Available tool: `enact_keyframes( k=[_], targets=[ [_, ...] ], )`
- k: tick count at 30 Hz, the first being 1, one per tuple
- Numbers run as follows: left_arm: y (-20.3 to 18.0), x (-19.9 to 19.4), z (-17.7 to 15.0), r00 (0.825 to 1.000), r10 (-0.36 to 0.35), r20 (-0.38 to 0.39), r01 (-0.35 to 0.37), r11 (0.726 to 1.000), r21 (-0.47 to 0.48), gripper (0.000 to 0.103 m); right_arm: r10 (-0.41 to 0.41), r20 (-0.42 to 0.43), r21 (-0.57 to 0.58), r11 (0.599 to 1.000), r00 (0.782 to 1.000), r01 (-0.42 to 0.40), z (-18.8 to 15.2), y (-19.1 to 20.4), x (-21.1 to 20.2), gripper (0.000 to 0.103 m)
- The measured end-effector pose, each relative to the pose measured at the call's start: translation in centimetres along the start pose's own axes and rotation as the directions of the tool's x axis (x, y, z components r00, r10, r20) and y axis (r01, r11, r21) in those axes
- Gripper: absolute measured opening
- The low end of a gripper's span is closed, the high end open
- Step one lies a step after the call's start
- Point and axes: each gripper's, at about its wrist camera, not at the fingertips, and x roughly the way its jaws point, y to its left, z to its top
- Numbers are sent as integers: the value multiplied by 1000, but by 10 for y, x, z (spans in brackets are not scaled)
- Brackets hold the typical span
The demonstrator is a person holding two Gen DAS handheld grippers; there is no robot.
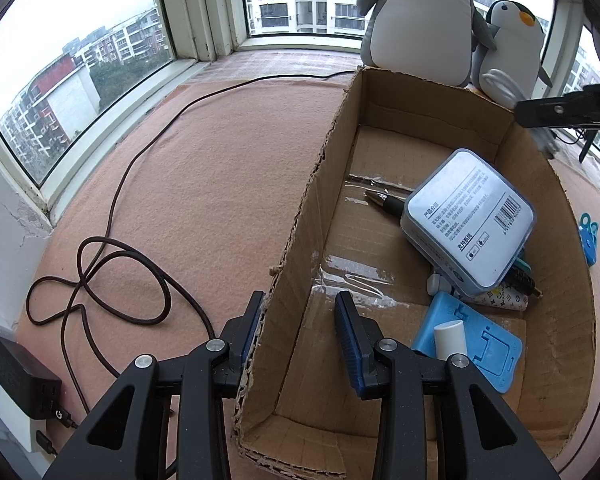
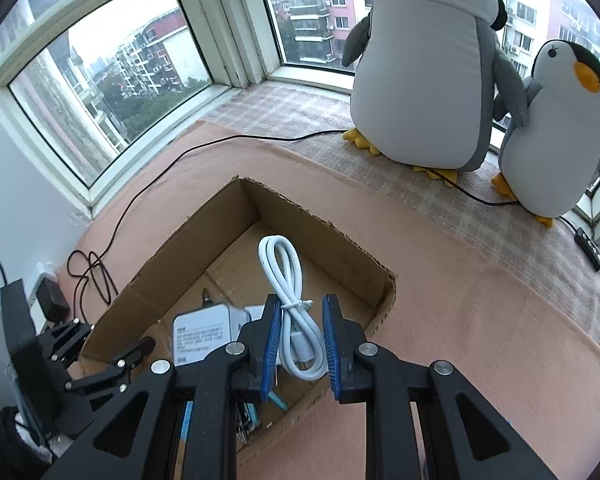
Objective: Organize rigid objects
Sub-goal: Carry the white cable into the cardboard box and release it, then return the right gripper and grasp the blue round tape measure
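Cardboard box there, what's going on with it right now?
The left claw is clamped on the near wall of the cardboard box, steadying it. The right claw holds a coiled white cable above the open box. Inside already lie a white packaged box, a pen and a blue phone stand.

There are two plush penguins, a big one (image 2: 424, 80) and a small one (image 2: 560, 136). There is one cardboard box (image 1: 300, 208). In it lie one pale blue packet (image 1: 470, 216), one blue phone stand (image 1: 480, 344) and one black pen (image 1: 384, 200). One white cable (image 2: 288, 288) is coiled up. One brown cord (image 1: 112, 240) lies on the mat.
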Motion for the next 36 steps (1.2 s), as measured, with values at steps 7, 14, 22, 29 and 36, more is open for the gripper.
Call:
enact_keyframes(
  k=[7, 14, 22, 29, 36],
  targets=[
    [-1, 0, 1, 1000, 1, 1, -1, 1000, 1, 38, -15, -27, -10, 1000, 1000, 15, 6, 4, 21, 19],
    [-1, 1, 1, 1000, 1, 1, -1, 1000, 0, 38, -37, -58, -16, 999, 998, 36, 8, 5, 38, 19],
    [-2, 0, 1, 1000, 1, 1, -1, 1000, 0, 38, -70, -75, -26, 997, 995, 68, 5, 2, 46, 20],
    [-3, 1, 2, 1000, 1, 2, -1, 1000, 0, 38, -74, -41, -13, 997, 996, 74, 7, -1, 36, 46],
    [-4, 1, 2, 1000, 4, 4, -4, 1000, 2, 38, -47, -28, 3, 999, 999, 47, 2, -3, 23, 48]
  ],
)
